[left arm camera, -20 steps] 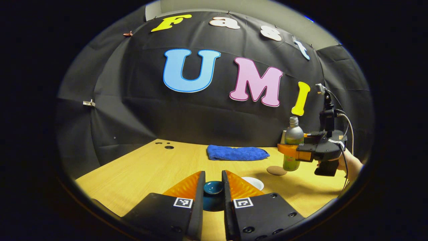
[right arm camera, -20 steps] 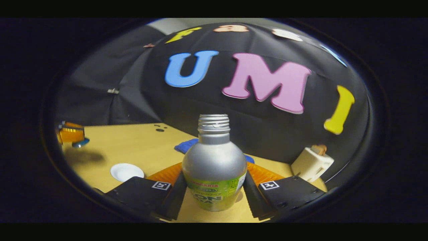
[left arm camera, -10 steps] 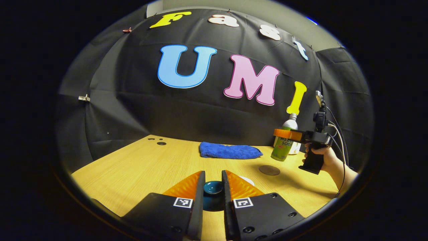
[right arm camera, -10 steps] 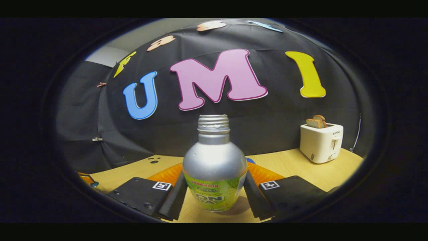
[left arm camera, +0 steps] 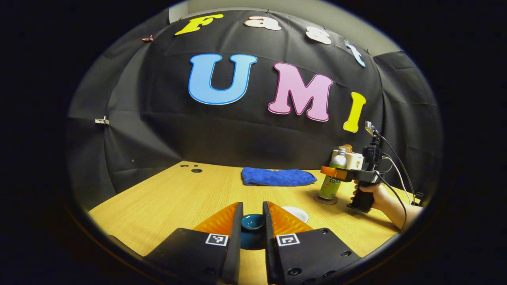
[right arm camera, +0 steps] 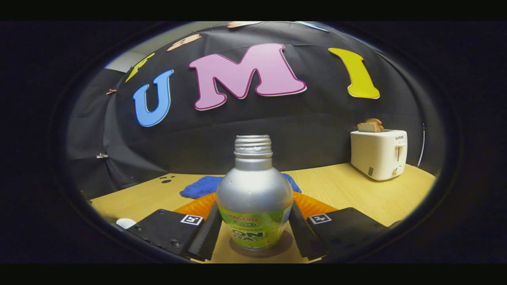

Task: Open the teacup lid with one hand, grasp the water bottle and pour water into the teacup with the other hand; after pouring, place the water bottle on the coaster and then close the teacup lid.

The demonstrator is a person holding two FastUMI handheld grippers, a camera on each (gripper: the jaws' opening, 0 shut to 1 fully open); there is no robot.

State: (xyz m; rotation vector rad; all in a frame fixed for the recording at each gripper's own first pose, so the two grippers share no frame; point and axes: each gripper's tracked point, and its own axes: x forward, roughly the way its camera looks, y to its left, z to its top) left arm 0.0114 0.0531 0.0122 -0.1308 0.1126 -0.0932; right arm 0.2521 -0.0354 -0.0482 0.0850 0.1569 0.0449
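The right tool [right arm camera: 253, 229] grips the water bottle [right arm camera: 253, 198] at the lower centre of the right gripper view, and the bottle stands upright on the coaster [left arm camera: 325, 199], at the right in the left gripper view. The left tool [left arm camera: 252, 223] is clenched on the teacup lid [left arm camera: 252, 221], low in the frame. I judge pouring finished; releasing the bottle and closing the teacup [left arm camera: 295, 213] remain.
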